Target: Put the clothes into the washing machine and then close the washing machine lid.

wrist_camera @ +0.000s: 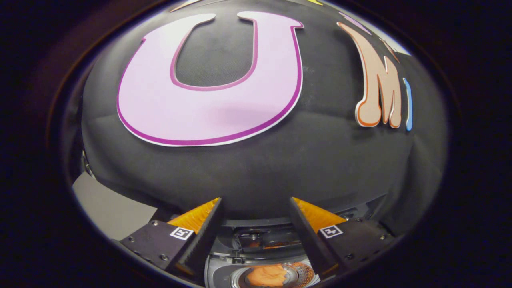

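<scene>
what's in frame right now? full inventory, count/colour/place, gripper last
washing machine: 1, grey top, low between the fingers, drum opening visible
clothes: 1 bundle, orange, inside the drum
lid: 1, dark, appears raised at the machine's far edge, just beyond the fingertips
booth wall: 1, black cloth, beyond the fingers
pale panel: 1, light grey, beside the left finger, below the cloth
gripper: 1, fingers spread apart, nothing between them, above the machine

The washing machine [256, 256] is cut off below the spread fingers [202, 236] (its orange clothes [267, 276] partly seen).
</scene>
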